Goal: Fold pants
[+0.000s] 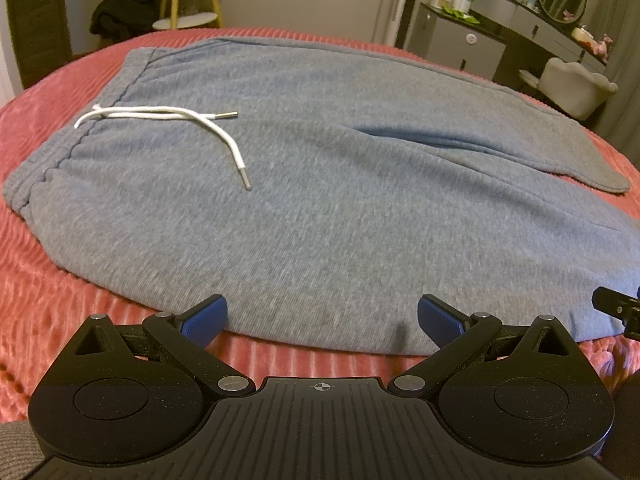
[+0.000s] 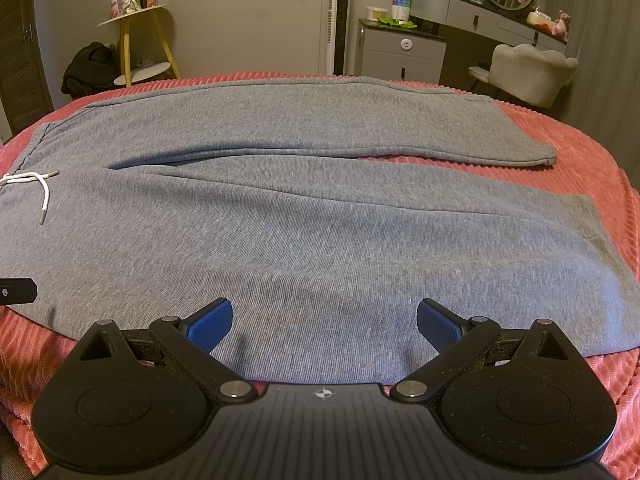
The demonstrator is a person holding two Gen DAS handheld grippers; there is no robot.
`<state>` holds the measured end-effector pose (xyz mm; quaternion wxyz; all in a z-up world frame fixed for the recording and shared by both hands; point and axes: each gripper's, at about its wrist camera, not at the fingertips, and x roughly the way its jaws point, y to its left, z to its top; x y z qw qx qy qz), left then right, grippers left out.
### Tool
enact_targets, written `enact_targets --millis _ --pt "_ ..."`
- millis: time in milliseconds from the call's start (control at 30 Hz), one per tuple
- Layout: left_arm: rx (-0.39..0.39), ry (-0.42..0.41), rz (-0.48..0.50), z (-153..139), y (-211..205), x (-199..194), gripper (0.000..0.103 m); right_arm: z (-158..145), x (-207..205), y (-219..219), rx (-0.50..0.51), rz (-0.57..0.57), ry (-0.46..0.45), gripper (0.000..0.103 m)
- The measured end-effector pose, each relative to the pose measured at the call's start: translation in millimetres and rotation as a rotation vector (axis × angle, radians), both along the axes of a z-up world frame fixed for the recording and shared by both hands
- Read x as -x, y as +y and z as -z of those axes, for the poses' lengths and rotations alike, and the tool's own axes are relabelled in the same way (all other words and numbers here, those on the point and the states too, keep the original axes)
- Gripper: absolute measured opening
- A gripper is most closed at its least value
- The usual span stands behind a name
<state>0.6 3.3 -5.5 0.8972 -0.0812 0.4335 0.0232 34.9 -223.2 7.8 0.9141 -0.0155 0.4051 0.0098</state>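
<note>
Left gripper (image 1: 322,318): jaws spread wide, empty, blue pads (image 1: 204,318) poised at the near edge of the pants (image 1: 320,200), lower centre of its frame. Right gripper (image 2: 324,320): likewise wide and empty, pads over the same near edge, lower centre of its frame. Whether any pad touches the cloth, cannot tell. Pants lie flat on the pink ribbed bedspread (image 1: 48,280), filling mid-frame; waistband (image 1: 60,160) at left, two legs running right, the far leg's cuff (image 2: 544,156) in the upper right of the right view. White drawstring (image 1: 180,120) lies loose on the fabric, left of centre. Judgement: the step in hand is pinching the near leg's edge to carry it over onto the far leg. To do it well, each gripper should catch both fabric layers, lift together at even height, and lay edge on edge; the drawstring is best kept inside the fold. Count: one pair of pants, two legs, one drawstring with two metal tips, two grippers.
</note>
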Motion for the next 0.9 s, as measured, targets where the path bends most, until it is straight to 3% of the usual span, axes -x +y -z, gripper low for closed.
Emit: enact_targets --millis 900 --pt "0.032 -0.005 -0.001 -3 2 -3 0.103 13 -17 -3 -0.03 0.026 0.058 0.099"
